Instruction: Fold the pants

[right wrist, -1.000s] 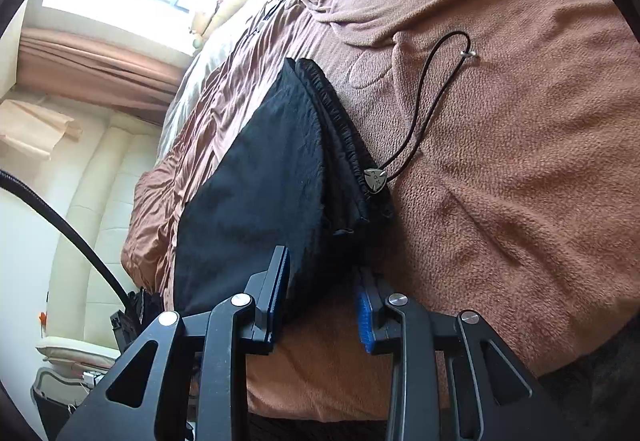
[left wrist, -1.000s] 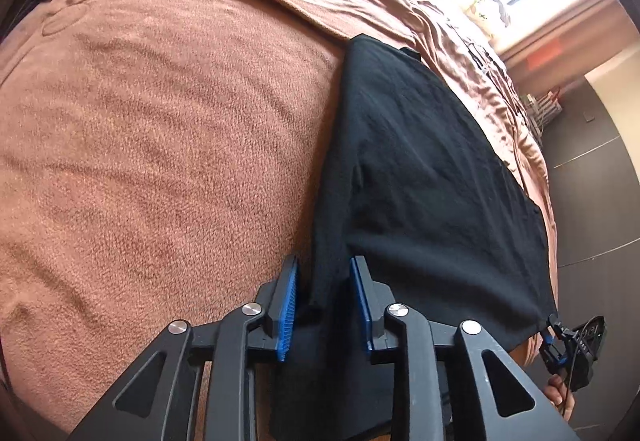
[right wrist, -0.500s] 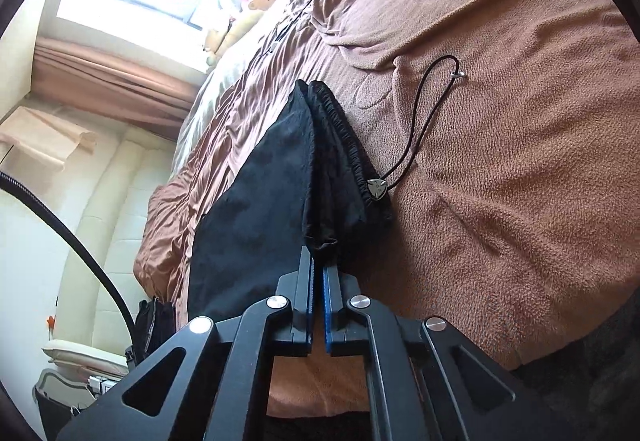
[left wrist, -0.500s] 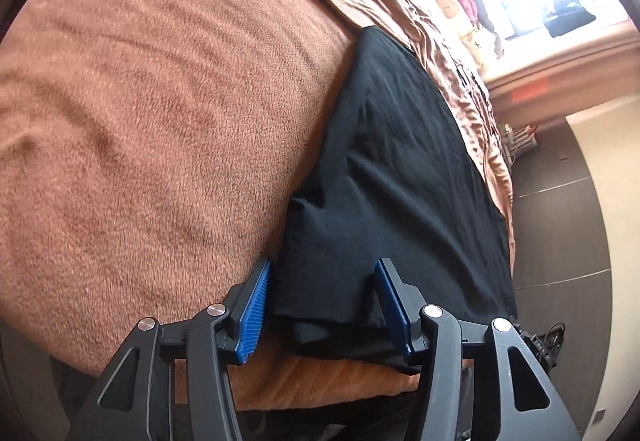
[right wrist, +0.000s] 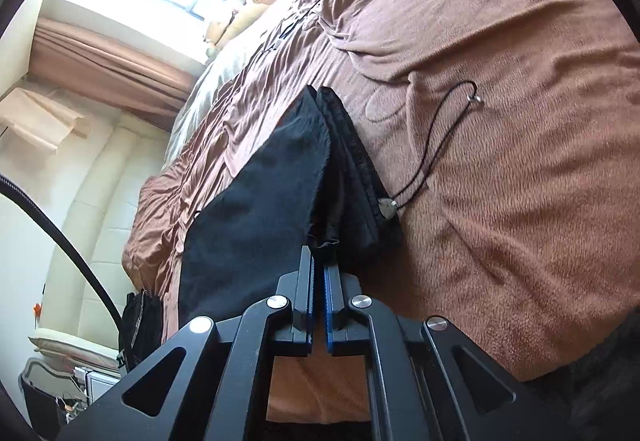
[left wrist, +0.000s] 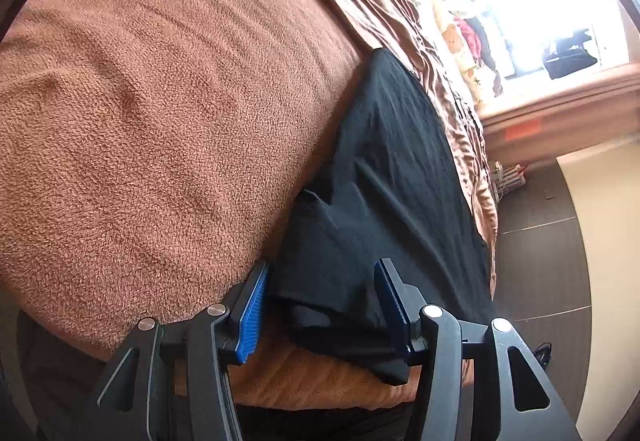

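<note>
Flat on a fuzzy brown blanket (left wrist: 168,129), soft black folded pants (left wrist: 384,201) are laid; their corner is straddled by the released left gripper (left wrist: 320,305), and their bunched hem is clenched by the right gripper (right wrist: 319,261), partly hidden.

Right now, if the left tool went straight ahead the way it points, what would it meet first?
Probably the black pants: their near folded corner already lies between the open left tool fingers, untouched, on the brown blanket. Depth is unclear.
</note>
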Demonstrator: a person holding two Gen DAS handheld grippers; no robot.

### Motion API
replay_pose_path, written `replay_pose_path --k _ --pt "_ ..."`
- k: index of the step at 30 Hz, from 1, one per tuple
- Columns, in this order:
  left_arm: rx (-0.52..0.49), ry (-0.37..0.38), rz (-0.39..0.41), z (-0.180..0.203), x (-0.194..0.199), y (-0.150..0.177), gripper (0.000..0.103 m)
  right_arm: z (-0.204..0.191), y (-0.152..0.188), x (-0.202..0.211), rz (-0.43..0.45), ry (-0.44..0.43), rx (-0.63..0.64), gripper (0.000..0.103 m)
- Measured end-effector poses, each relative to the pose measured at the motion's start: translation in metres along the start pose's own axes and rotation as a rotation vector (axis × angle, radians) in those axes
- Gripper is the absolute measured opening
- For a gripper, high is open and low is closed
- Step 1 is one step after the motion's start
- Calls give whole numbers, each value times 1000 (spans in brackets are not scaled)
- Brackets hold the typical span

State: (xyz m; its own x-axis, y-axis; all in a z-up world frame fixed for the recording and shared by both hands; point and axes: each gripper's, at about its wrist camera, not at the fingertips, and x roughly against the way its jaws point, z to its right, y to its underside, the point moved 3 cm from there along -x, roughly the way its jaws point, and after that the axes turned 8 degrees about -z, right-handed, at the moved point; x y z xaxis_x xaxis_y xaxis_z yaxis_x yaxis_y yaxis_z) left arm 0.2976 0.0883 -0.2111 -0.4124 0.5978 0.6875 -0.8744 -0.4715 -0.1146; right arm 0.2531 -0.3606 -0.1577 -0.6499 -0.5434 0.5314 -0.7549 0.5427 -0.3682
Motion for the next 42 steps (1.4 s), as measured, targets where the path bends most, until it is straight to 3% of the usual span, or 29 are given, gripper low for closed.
replay_pose_path --k 7,10,13,14,15,20,28,33,41,42 --pt "-7 -15 5 -2 3 9 54 -18 -19 -2 -39 30 44 2" --pt "-8 -25 5 3 -4 6 54 -10 -17 -8 -73 40 18 9" --pt "-7 -33 7 6 -8 7 54 -4 -19 -1 -62 17 -26 36" --pt "-6 -34 9 7 -9 7 54 -3 -19 3 -47 15 -32 50" --pt "-5 -34 9 8 -10 7 54 -2 -18 8 -29 12 -33 53" --pt "-3 -37 11 8 -13 7 54 8 -12 18 0 -5 -46 53" --pt "4 -35 19 6 -16 6 54 31 -2 -10 -62 -84 -142 53" --pt "18 -14 24 2 -13 7 54 35 -8 -6 -38 -114 -175 27" --pt "32 5 50 -2 -10 9 54 35 -7 -14 -75 -103 -176 24" --pt "31 3 51 -2 -10 9 54 34 -8 -14 -71 -100 -173 17"
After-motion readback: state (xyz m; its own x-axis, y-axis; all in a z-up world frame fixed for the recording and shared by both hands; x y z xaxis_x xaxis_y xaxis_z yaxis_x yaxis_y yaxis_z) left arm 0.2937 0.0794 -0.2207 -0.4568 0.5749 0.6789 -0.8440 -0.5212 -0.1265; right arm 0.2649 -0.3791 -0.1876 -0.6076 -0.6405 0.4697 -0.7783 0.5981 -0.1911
